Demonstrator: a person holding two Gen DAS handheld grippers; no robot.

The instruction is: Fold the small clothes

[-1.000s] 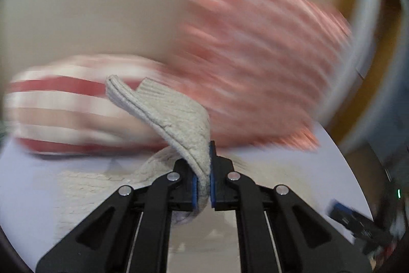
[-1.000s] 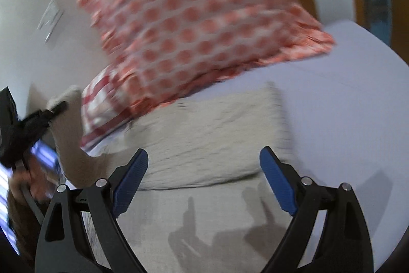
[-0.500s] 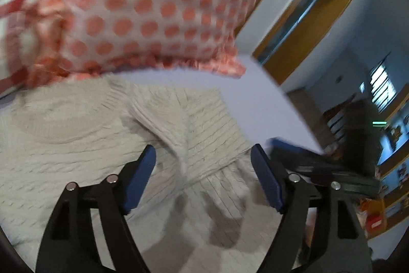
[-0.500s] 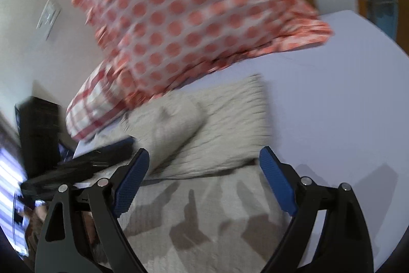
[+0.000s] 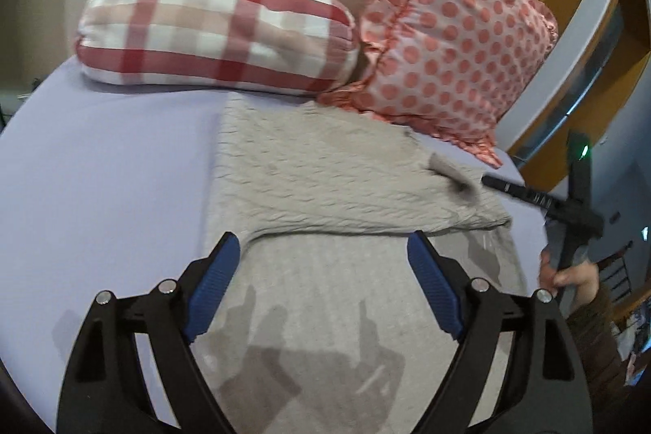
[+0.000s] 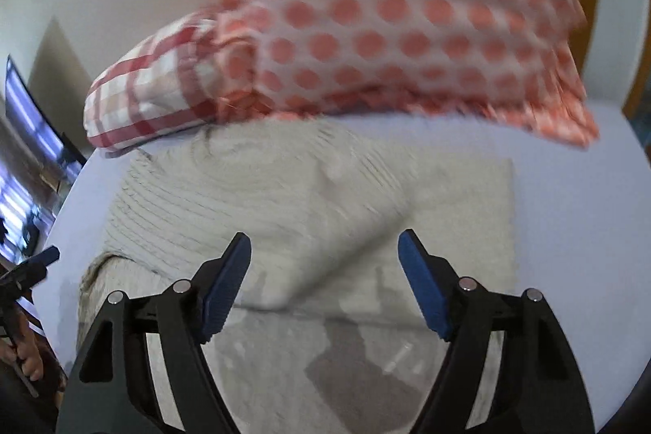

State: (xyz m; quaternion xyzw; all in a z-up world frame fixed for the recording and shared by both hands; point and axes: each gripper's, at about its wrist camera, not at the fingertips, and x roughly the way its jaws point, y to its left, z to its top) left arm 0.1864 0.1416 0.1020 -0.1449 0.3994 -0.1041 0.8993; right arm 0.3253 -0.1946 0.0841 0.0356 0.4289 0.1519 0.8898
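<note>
Grippers first: my left gripper [image 5: 323, 283] stands wide open with nothing between its blue pads [image 5: 213, 285], hovering over the lower part of the cream knit sweater [image 5: 325, 182]. My right gripper [image 6: 325, 281] is equally wide open and empty, above the same sweater [image 6: 285, 214]; I cannot tell whether either touches the cloth.

Change from one second ago: the left gripper was then clamped on a ribbed sleeve end and lifted it; half a second ago it had already let go. That sleeve now lies folded across the sweater body, a diagonal edge showing in the right wrist view. The right gripper was open throughout.

Sweater lies flat on the lavender sheet [image 5: 101, 169], its top edge touching the pillows. Surroundings: red checked pillow [image 5: 215, 27] at the head of the bed, polka-dot pillow [image 5: 455, 39] just beside it and leaning on the wall. In the left wrist view the right gripper [image 5: 541, 198] appears at the sweater's right edge, partly blurred.
</note>
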